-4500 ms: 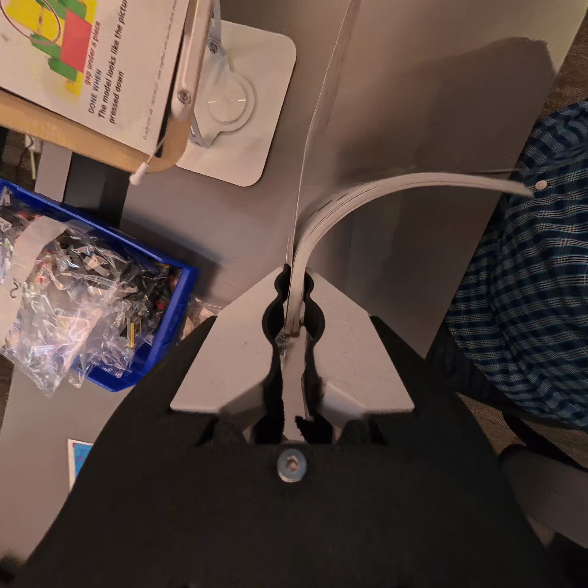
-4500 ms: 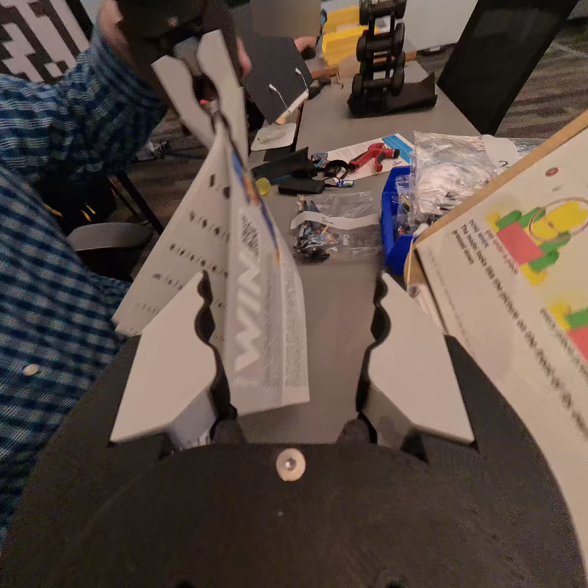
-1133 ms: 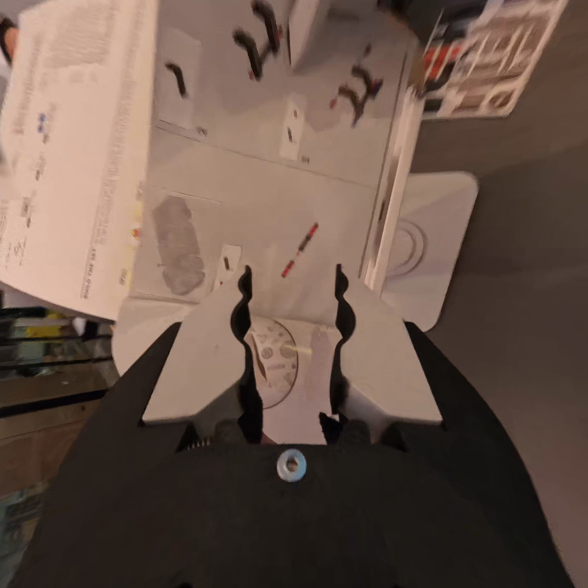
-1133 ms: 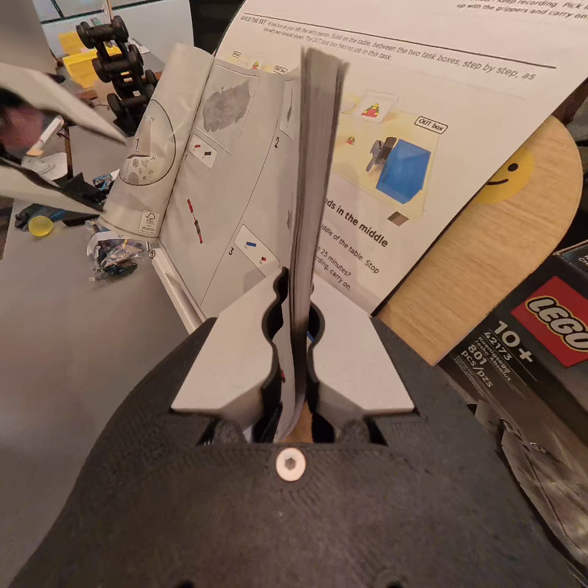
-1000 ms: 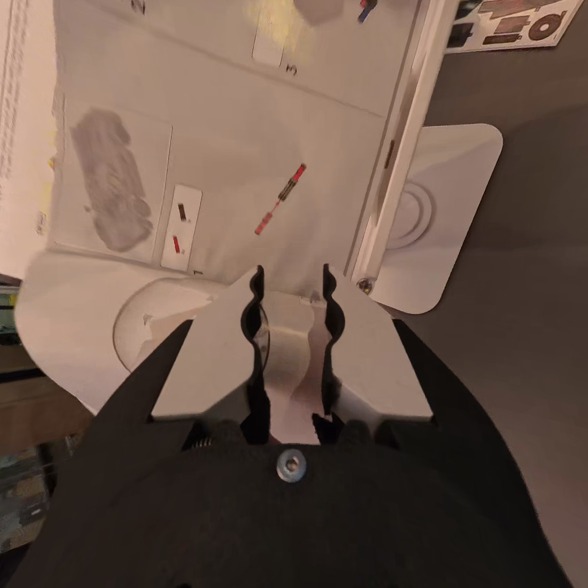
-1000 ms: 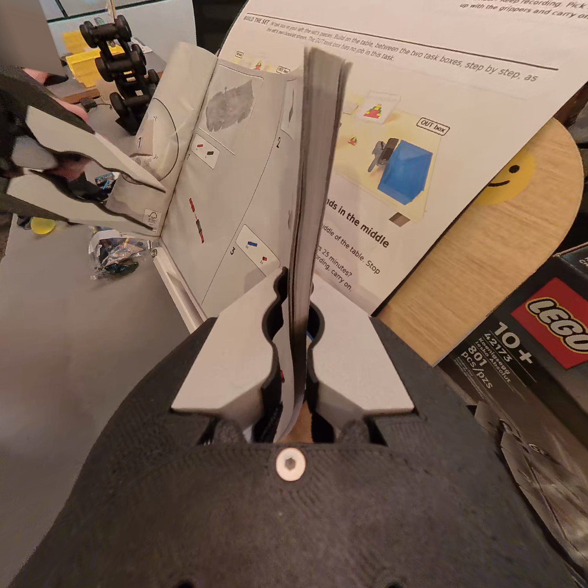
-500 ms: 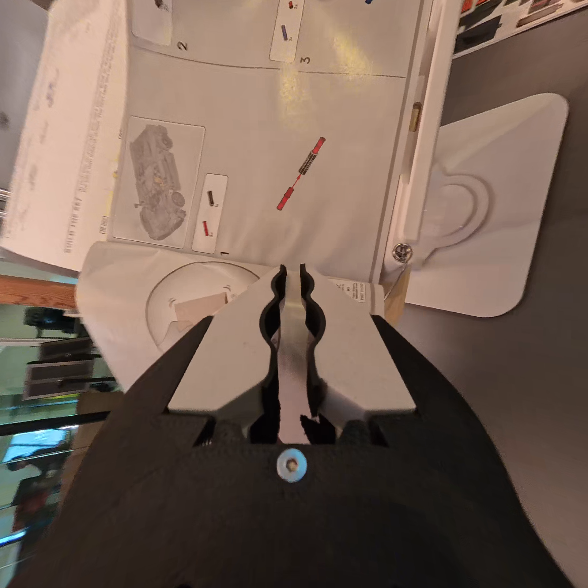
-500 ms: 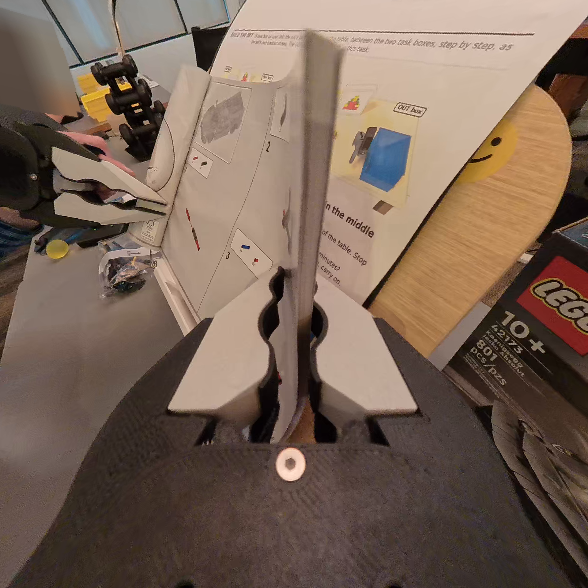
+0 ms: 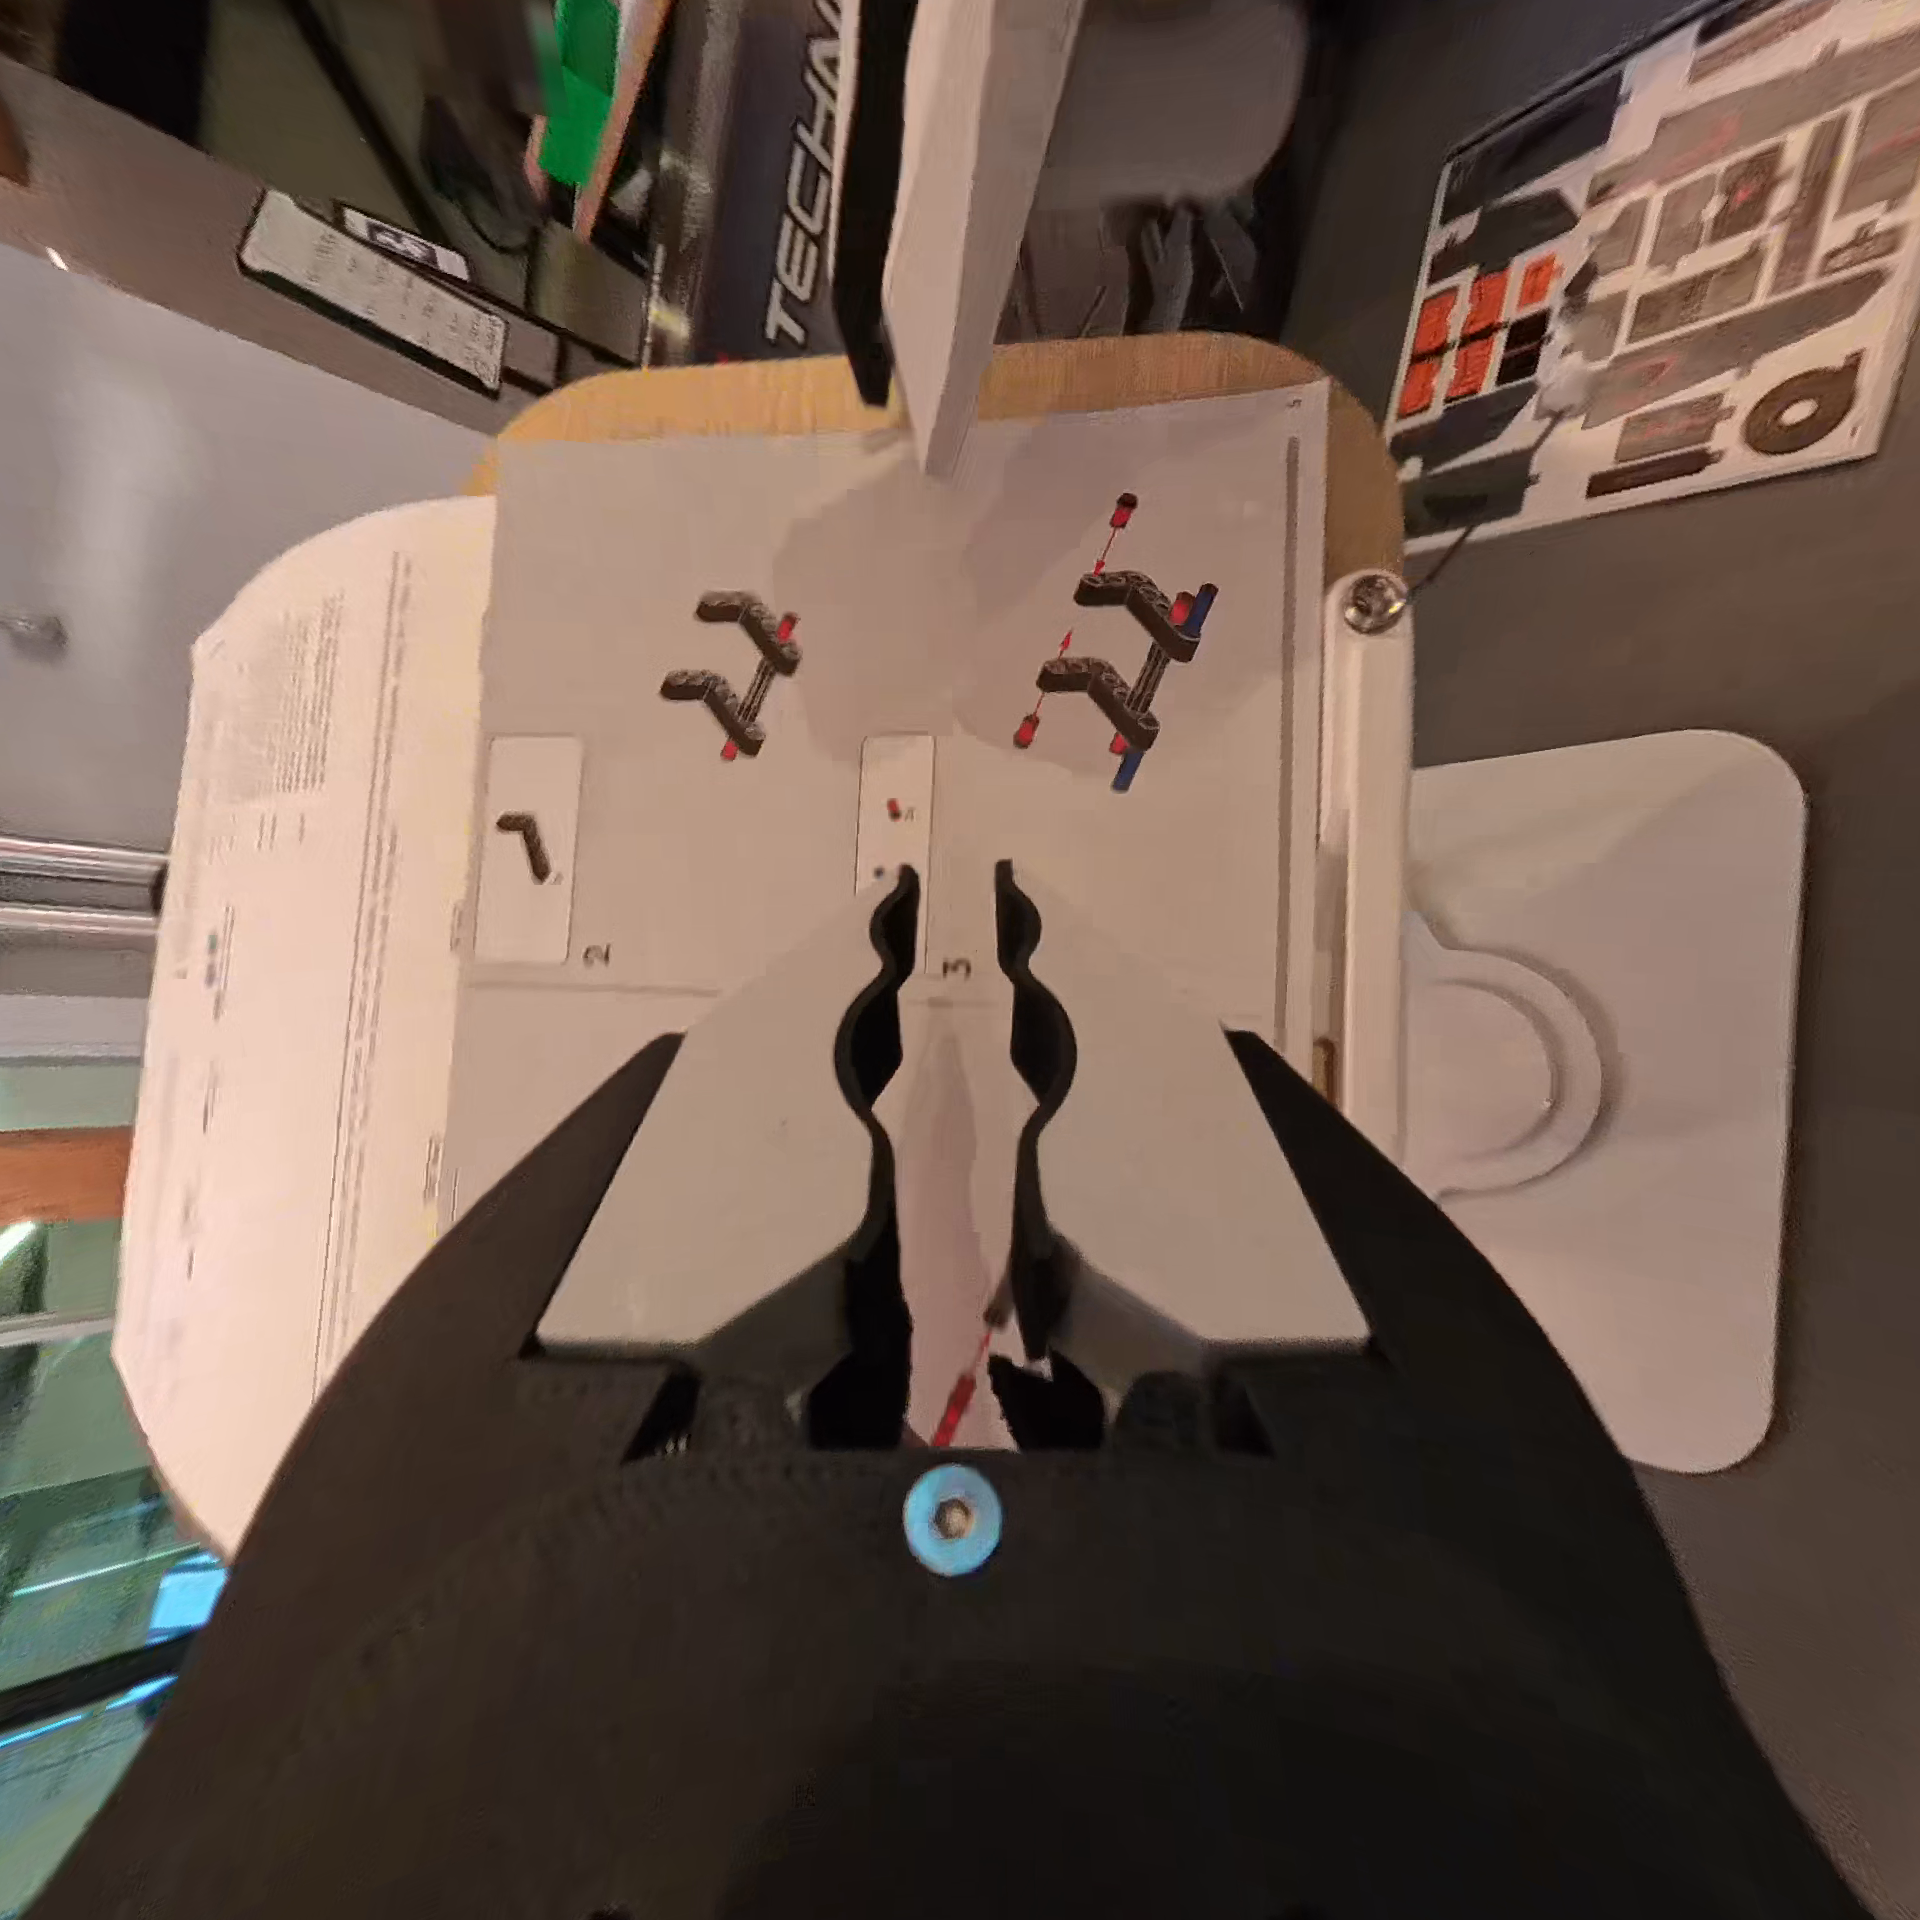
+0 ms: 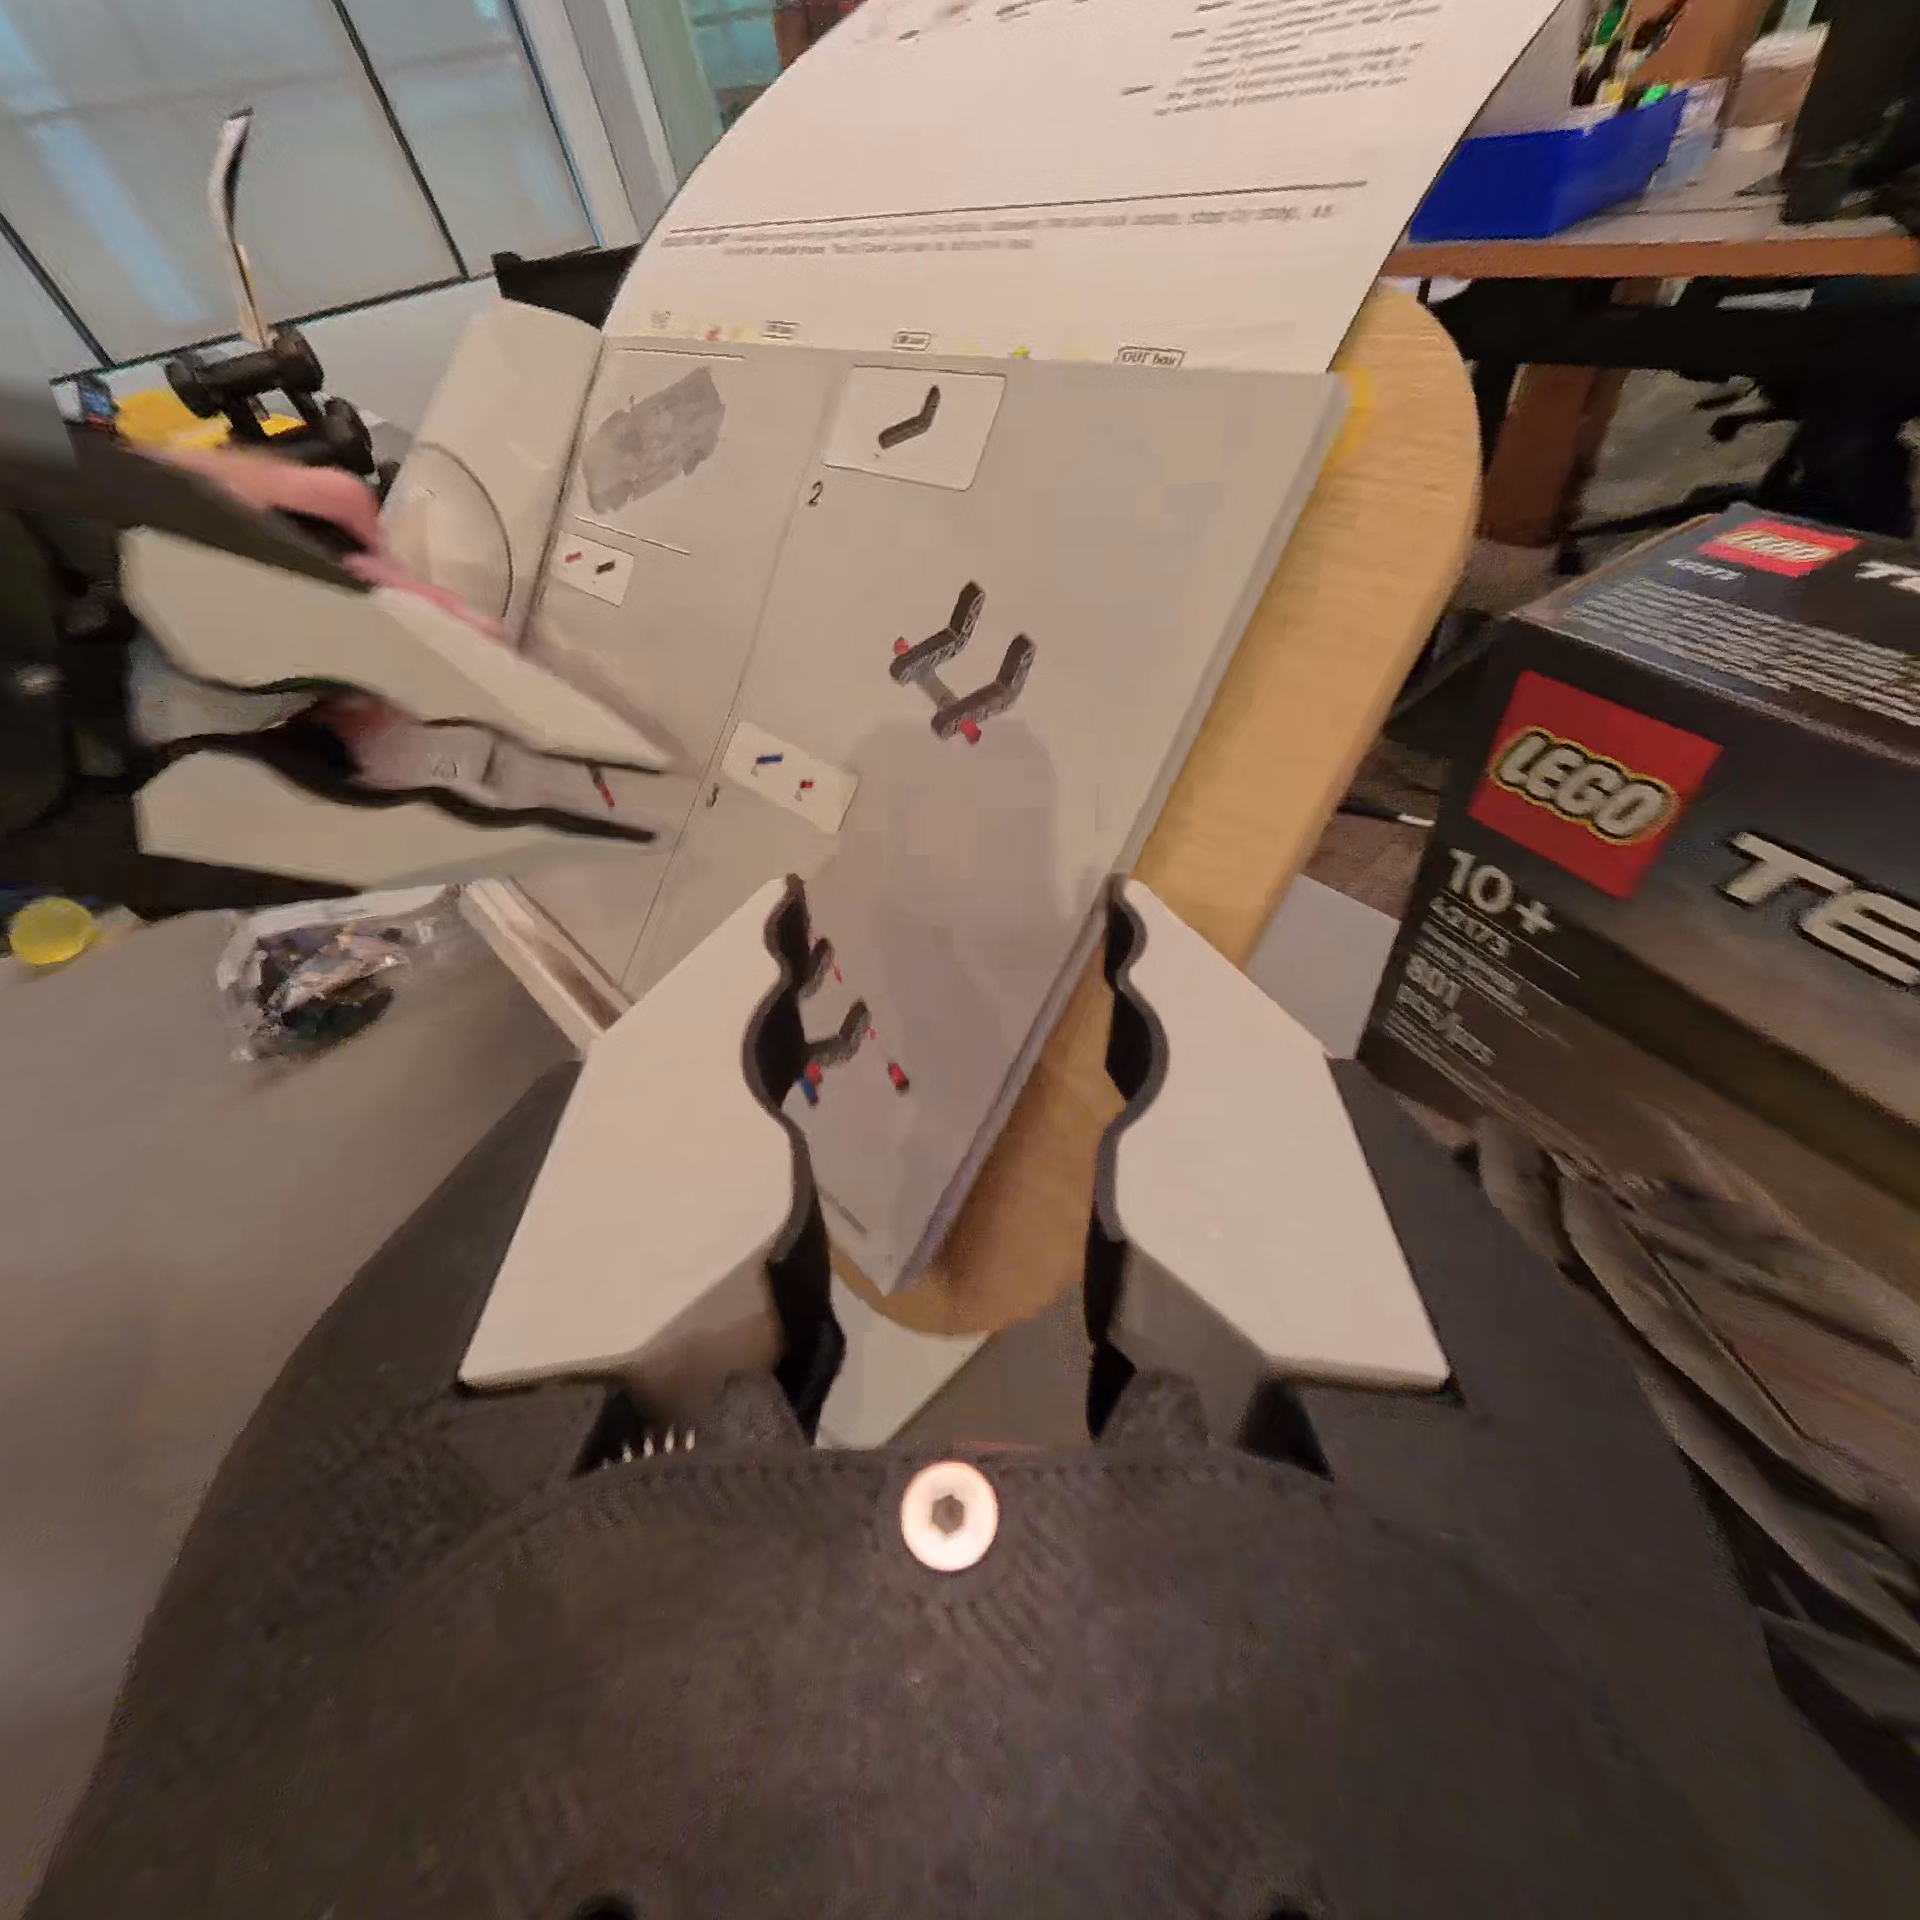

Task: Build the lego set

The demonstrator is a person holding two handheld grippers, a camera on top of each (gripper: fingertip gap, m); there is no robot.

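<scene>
The Lego instruction booklet (image 9: pixel 1143 904) lies open, flat against a wooden board (image 10: pixel 1299 779) on a white stand (image 9: pixel 1621 1091). Its pages show drawn black angled beams with red and blue pins. My left gripper (image 9: pixel 951 873) is slightly open and empty, with its tips just over the lower middle of the page; it also shows blurred at the left of the right wrist view (image 10: pixel 655 800). My right gripper (image 10: pixel 954 894) is open and empty in front of the booklet's (image 10: pixel 987 727) lower right corner. One of its fingers (image 9: pixel 956 208) shows at the top of the left wrist view.
A black Lego box (image 10: pixel 1662 831) stands right of the stand. A big printed sheet (image 10: pixel 1039 208) curls over behind the booklet. A clear bag of parts (image 10: pixel 312 966) and a yellow disc (image 10: pixel 47 930) lie on the grey table (image 10: pixel 208 1195). A sticker sheet (image 9: pixel 1662 260) lies beside the stand.
My right gripper has let go of the upright stack of pages, which now lies flat on the stand. My left gripper has opened off the page corner and moved over the page.
</scene>
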